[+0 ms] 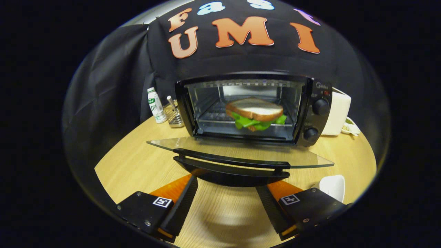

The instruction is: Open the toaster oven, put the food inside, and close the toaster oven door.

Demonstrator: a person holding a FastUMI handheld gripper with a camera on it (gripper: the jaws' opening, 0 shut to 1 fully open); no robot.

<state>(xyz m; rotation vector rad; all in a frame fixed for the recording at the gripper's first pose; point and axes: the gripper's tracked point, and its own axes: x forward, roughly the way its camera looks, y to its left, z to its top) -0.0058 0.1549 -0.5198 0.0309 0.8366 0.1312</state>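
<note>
A black toaster oven (315, 113) stands on the wooden table with its glass door (237, 151) folded down flat toward me. A sandwich (255, 112) of white bread with green lettuce lies on the wire rack inside the cavity. The door's black handle (231, 164) runs across just ahead of my fingertips. My gripper (227, 193) is open, its two fingers spread wide just below and in front of the handle, with nothing between them but bare table.
Left of the oven stand a small white bottle (155, 105) and a wire holder (173, 115). A white appliance (337, 113) sits to the oven's right. A white dish (332, 187) lies on the table (127, 162) beside my right finger.
</note>
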